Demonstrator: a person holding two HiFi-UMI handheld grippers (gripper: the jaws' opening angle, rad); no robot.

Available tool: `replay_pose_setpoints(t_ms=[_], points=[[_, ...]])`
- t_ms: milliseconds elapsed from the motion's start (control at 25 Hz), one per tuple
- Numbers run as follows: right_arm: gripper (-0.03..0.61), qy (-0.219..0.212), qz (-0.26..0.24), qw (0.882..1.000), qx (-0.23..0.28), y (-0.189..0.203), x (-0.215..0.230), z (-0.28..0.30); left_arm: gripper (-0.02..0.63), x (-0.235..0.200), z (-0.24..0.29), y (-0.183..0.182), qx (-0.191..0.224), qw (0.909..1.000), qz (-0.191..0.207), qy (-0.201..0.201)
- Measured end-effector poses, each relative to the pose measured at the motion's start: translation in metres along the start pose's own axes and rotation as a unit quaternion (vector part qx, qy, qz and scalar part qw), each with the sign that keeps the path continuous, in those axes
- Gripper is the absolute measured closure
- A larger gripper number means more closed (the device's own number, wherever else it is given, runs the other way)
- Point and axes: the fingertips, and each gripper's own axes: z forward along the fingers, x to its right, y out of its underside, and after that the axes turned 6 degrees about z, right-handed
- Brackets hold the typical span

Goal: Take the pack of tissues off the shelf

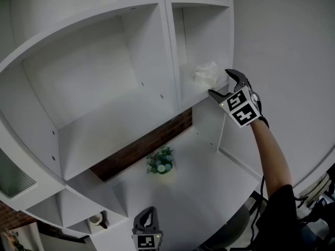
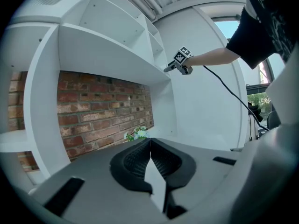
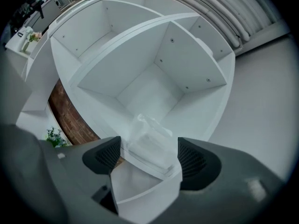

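Observation:
A clear-wrapped white pack of tissues lies at the front edge of a narrow shelf compartment in the white shelving unit. My right gripper is raised to that shelf edge and stands open, its jaws on either side of the pack without touching it. My left gripper hangs low at the bottom of the head view, shut with nothing between its pads. The left gripper view shows the right gripper far up at the shelf.
The curved white shelving has wide bare compartments to the left. A brick back wall and a small green plant with white flowers sit on the lower white counter. A mug stands lower left. A cable trails from the right gripper.

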Motion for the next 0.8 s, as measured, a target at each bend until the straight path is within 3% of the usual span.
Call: replay_pose_setpoints(t_ms=[120, 360, 560, 800], points=[[0.207, -0.013, -0.034, 0.999, -0.002, -0.002, -0.001, 0.001, 0.603, -0.003, 0.0, 0.002, -0.002, 1.0, -0.002, -0.003], [0.216, -0.057, -0.013, 0.998, -0.009, -0.001, -0.002, 0.004, 0.603, -0.004, 0.002, 0.002, -0.003, 1.0, -0.002, -0.001], [0.349, -0.115, -0.032, 0.993, -0.017, 0.001, -0.017, 0.003, 0.603, -0.004, 0.002, 0.002, -0.004, 1.0, -0.003, -0.004], [0.44, -0.121, -0.004, 0.993, -0.003, -0.005, -0.015, -0.001, 0.603, -0.008, 0.002, 0.004, -0.002, 1.0, 0.002, -0.008]])
